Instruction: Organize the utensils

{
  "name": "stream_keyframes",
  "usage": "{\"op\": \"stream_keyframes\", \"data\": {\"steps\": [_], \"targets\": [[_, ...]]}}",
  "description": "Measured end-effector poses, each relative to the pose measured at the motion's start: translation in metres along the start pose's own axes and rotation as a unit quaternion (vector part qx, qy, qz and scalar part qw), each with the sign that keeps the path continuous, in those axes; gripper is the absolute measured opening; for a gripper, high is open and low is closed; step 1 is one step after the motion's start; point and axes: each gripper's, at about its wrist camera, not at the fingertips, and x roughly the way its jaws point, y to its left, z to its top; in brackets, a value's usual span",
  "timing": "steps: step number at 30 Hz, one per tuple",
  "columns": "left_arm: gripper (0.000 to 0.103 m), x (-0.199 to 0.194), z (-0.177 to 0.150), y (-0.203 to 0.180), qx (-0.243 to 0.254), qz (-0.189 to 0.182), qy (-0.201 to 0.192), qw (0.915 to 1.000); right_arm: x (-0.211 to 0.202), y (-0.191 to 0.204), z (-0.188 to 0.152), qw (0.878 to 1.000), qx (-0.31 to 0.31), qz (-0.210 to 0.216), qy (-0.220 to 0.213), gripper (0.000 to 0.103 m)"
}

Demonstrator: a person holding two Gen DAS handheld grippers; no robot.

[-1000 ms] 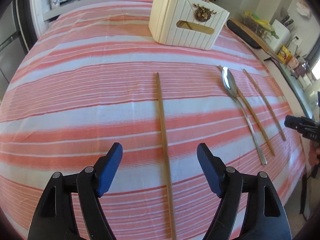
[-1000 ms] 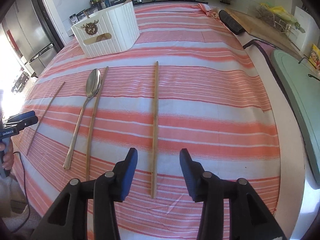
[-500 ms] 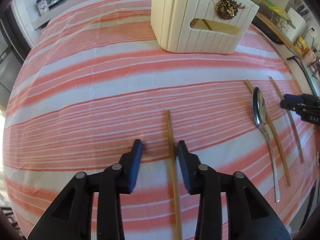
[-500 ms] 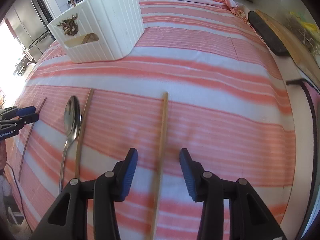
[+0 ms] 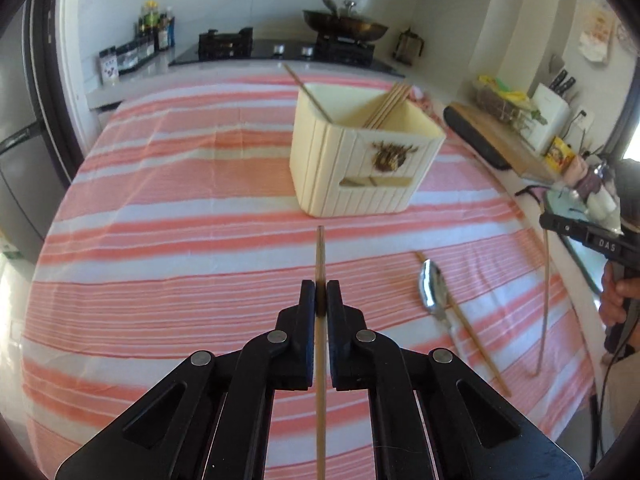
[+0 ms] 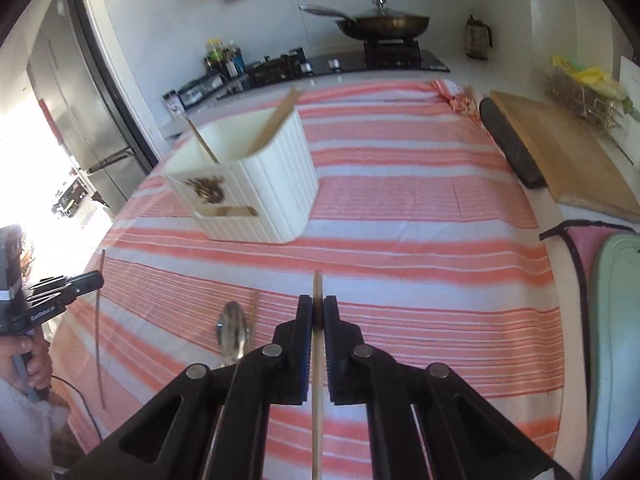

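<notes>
My left gripper (image 5: 320, 286) is shut on a wooden chopstick (image 5: 320, 252), which is lifted off the striped cloth and points at the cream utensil box (image 5: 360, 168). My right gripper (image 6: 318, 304) is shut on a second chopstick (image 6: 317, 284), also raised. Each wrist view shows the other gripper at its edge, with its chopstick hanging tilted from the jaws. Still lying on the cloth are a metal spoon (image 5: 430, 288) (image 6: 232, 332) and one more chopstick (image 5: 472, 332) beside it. The box (image 6: 256, 184) holds several chopsticks that lean against its walls.
A red-and-white striped cloth (image 5: 180, 240) covers the counter. A wooden cutting board (image 6: 560, 160) and a dark pad (image 6: 512, 148) lie at the right edge. A stove with a pan (image 6: 384, 24) stands behind. A person's hand (image 6: 28, 360) holds the left gripper's handle.
Both grippers closed on the chopsticks that lay between their fingers and lifted them off the cloth. Both views now tilt up toward the box and the stove.
</notes>
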Motion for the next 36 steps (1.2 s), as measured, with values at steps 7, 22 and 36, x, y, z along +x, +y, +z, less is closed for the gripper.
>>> {"op": "stream_keyframes", "data": {"steps": [7,22,36], "targets": [[0.004,-0.052,0.005,-0.013,0.003,-0.023,-0.06,0.9979,-0.085,0.021,-0.004,0.997,-0.022,0.021,-0.07,0.006],[0.004,-0.065,0.007,-0.025,0.034,0.031,-0.09,0.9949,-0.115,0.033,0.013,0.991,-0.027,0.016,-0.127,0.006],[0.004,-0.078,0.023,-0.01,0.02,0.012,-0.106,0.9941,-0.109,0.036,0.032,0.991,-0.032,-0.001,-0.128,0.006]]}}
